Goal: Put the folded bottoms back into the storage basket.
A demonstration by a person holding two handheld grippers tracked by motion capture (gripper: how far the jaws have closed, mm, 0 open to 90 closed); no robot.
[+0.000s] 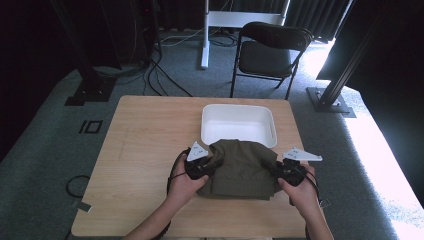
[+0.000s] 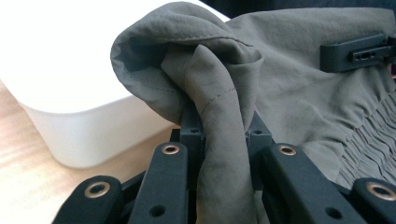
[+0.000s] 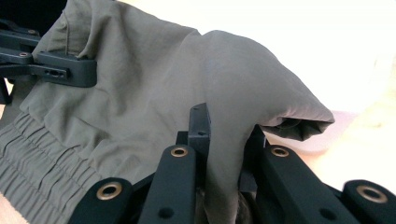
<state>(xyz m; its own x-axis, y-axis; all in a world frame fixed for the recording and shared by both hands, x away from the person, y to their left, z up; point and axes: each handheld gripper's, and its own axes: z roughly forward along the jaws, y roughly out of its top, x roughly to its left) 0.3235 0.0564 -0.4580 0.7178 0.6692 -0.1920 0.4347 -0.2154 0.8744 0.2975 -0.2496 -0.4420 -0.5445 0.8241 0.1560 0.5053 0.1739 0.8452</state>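
Olive-green garment [image 1: 239, 167] is sitting on the near half of the surface [image 1: 145, 150], bunched and folded, its far edge lapping over the near rim of the white bin [image 1: 239, 125]. Fabric is thin, matte and creased; a stitched seam is running along the hem fold in the left gripper view [image 2: 219, 98], and a gathered, ribbed elastic band is showing at the lower right there and at the lower left in the right gripper view [image 3: 42, 158].

Left gripper [image 1: 197, 162] is gripping the garment's left edge: its fingers [image 2: 191, 130] are clamped together on a twisted pleat of cloth that is rising between them and rolling over into an open fold at the top. Right gripper [image 1: 290, 167] is doing the same on the right edge, fingers [image 3: 200, 126] pinched on a fold that is draping over them and ending in a rounded, hollow hem.

Each gripper is showing in the other's view, black fingers pressed on the far side of the cloth. A hand is wrapping around each gripper body, forearms coming in from the near edge.

Bin is sitting just beyond the garment, centre-right on the surface. Black folding chair [image 1: 270, 50] is standing on grey carpet past the far edge.
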